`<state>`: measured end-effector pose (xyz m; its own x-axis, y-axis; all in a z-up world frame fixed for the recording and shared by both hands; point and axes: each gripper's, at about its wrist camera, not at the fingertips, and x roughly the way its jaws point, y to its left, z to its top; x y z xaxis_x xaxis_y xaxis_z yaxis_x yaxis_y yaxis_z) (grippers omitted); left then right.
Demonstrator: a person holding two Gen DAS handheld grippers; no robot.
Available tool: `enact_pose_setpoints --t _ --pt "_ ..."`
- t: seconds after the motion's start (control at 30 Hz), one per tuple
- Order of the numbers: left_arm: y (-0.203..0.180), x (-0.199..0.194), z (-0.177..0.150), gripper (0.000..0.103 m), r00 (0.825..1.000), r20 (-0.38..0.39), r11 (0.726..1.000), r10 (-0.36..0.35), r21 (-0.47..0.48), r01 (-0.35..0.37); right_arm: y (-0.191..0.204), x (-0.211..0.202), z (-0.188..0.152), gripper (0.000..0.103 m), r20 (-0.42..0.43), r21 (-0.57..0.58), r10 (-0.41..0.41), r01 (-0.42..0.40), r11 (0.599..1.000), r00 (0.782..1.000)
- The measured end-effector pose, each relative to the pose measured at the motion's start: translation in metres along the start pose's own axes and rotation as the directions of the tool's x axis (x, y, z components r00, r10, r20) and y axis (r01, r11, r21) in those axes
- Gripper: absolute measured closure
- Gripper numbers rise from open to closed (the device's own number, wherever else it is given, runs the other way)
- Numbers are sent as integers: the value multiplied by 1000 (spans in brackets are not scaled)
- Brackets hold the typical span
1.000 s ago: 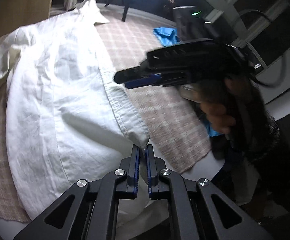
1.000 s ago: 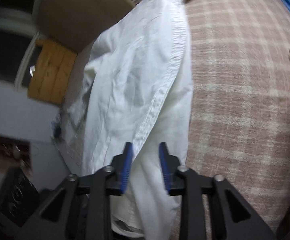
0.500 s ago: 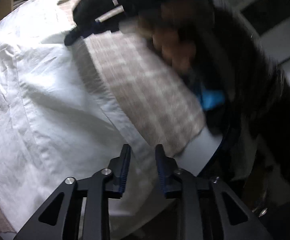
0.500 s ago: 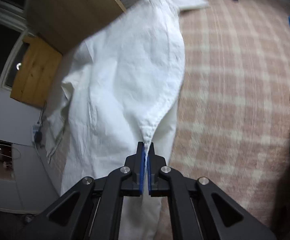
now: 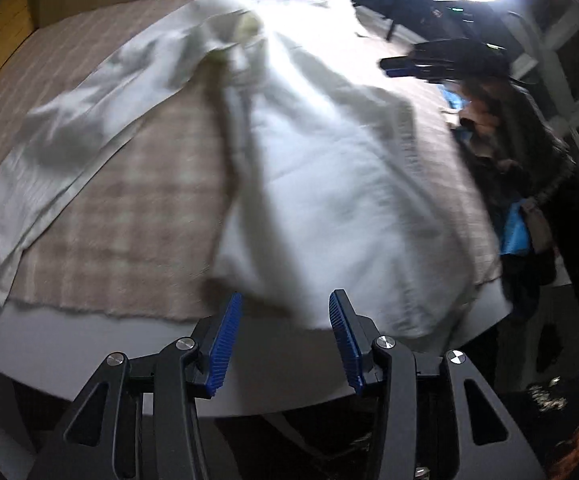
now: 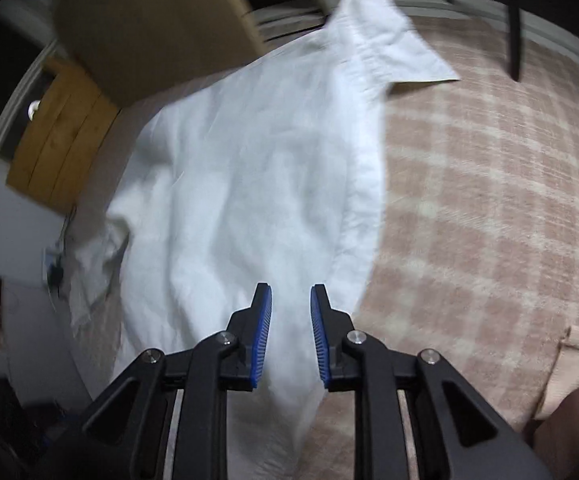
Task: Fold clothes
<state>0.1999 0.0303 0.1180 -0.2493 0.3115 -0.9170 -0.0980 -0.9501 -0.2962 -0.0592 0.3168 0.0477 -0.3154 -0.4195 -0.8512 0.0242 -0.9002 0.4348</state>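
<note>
White shirt (image 5: 329, 184) lies beyond the opening left hand-held gripper (image 5: 285, 340).

The white shirt (image 5: 341, 184) is motion-blurred — its hem hidden behind the right claw (image 6: 290, 312).

Both wrist views look steeply down, close over the white shirt (image 5: 329, 184) they share.
</note>
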Motion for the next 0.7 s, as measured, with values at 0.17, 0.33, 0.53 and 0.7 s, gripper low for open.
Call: enact_pose_setpoints --t 0.17,0.33,0.53,0.7 --pt "3 13 1 57 997 0 997 -77 17 77 23 -34 -64 77 -18 -32 112 -113 993 994" --pt "-4 24 0 53 992 -40 990 -119 73 122 16 -60 -162 69 -45 -15 59 -60 998 997" --pt "-8 24 6 72 987 -59 981 -150 116 156 0 -68 -241 69 -33 133 178 -172 976 984" --pt "-14 24 8 76 989 -66 977 -131 160 140 26 -55 -254 69 -52 36 176 -175 984 983"
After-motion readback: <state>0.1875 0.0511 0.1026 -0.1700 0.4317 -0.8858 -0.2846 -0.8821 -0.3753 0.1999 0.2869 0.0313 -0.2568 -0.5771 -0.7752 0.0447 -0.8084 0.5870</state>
